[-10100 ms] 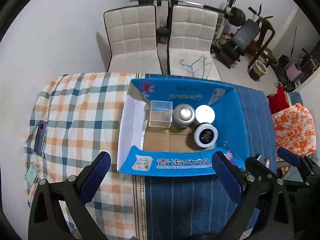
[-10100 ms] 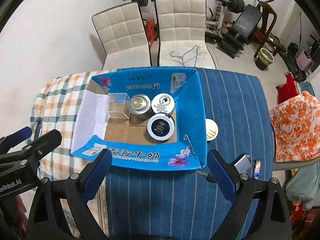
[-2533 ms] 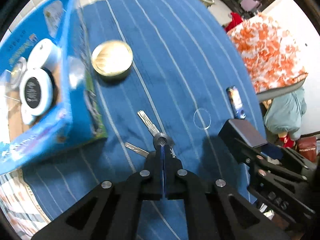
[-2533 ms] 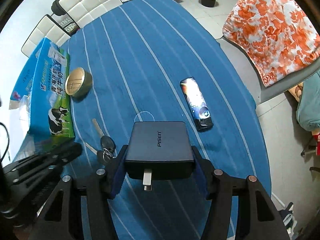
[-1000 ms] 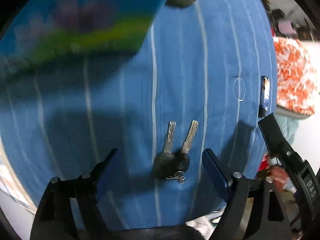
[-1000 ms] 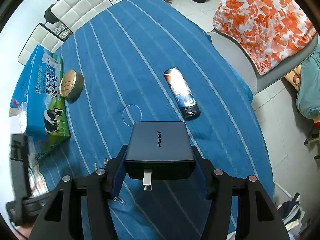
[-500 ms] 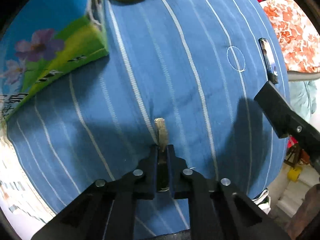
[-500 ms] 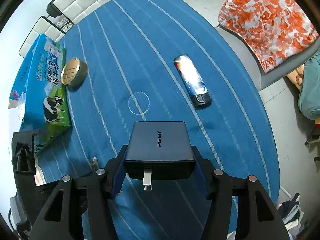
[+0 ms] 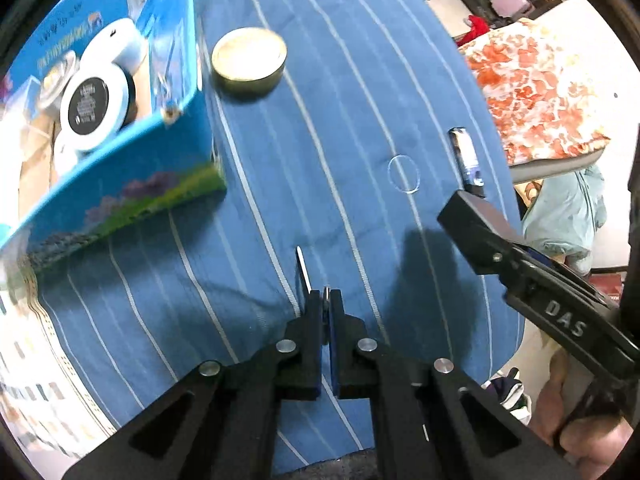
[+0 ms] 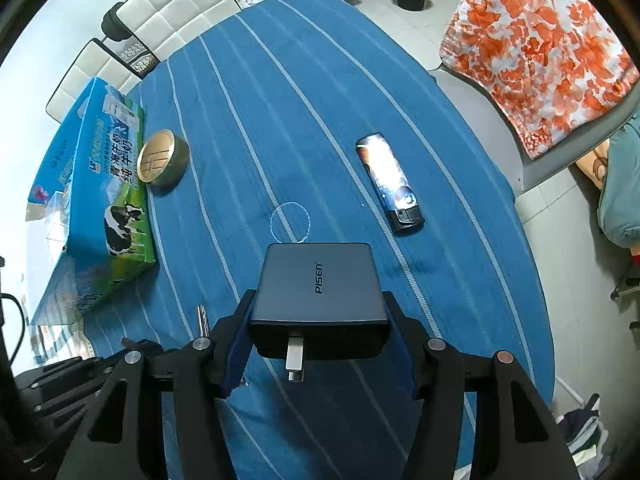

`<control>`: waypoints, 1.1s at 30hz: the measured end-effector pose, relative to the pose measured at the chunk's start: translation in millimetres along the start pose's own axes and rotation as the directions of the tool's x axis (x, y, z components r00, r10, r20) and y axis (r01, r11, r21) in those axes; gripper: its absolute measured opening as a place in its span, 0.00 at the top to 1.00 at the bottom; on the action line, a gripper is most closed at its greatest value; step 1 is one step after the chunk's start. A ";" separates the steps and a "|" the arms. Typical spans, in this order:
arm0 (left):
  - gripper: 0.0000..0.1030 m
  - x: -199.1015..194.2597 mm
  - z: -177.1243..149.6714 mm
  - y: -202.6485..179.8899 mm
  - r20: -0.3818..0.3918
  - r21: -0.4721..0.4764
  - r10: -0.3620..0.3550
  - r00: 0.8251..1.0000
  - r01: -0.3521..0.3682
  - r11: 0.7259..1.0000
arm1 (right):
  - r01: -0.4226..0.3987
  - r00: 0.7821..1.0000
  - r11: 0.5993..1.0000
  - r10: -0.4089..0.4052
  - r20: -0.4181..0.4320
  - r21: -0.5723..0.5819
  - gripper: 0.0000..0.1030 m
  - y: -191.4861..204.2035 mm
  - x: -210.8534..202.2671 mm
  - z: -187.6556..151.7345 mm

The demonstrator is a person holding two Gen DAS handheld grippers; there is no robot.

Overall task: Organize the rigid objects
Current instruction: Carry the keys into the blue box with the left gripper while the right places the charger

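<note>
My left gripper (image 9: 327,300) is shut on the keys (image 9: 304,270); one key blade sticks out past the fingertips, just above the blue striped cloth. My right gripper (image 10: 320,320) is shut on a dark blue PISEN charger (image 10: 320,284), held above the cloth; it shows at the right of the left wrist view (image 9: 474,224). The blue milk carton box (image 9: 120,184) stands at the left with round jars (image 9: 90,102) inside. A gold round tin (image 9: 249,60) sits beside the box. A lighter (image 10: 390,182) lies on the cloth to the right.
The table's right edge drops to the floor, with an orange floral cushion (image 10: 536,48) on a chair there. White chairs (image 10: 160,12) stand behind the table. A checked cloth (image 9: 24,380) covers the left part of the table.
The left gripper closed on the keys and has lifted and swung toward the box, which is now back in its view. The right gripper still holds the charger and moved little.
</note>
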State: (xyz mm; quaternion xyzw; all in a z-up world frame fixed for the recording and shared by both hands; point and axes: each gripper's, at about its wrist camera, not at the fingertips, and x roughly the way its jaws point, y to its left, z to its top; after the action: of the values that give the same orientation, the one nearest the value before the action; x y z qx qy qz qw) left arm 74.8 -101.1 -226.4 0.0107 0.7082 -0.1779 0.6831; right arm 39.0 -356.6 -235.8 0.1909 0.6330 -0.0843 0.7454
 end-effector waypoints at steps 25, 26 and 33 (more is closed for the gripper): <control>0.99 -222.5 -2.0 50.2 0.491 -0.049 -0.079 0.868 0.118 0.992 | -0.175 0.962 0.925 0.234 0.143 -0.338 0.40 193.6 -145.0 25.2; 0.99 -232.4 -1.1 61.3 0.504 -0.056 -0.063 0.862 0.105 0.993 | -0.185 0.960 0.919 0.244 0.135 -0.347 0.40 207.3 -142.7 25.0; 0.99 -239.0 6.9 150.6 0.521 -0.173 0.029 0.853 0.072 0.982 | -0.271 0.957 0.881 0.291 -0.007 -0.388 0.40 304.8 -78.4 31.0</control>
State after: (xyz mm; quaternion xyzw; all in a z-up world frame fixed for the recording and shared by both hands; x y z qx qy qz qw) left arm 136.2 92.6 -30.1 -0.1094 0.5100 -0.1149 0.8454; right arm 164.7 -99.6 -101.2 0.1285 0.5833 0.1454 0.7888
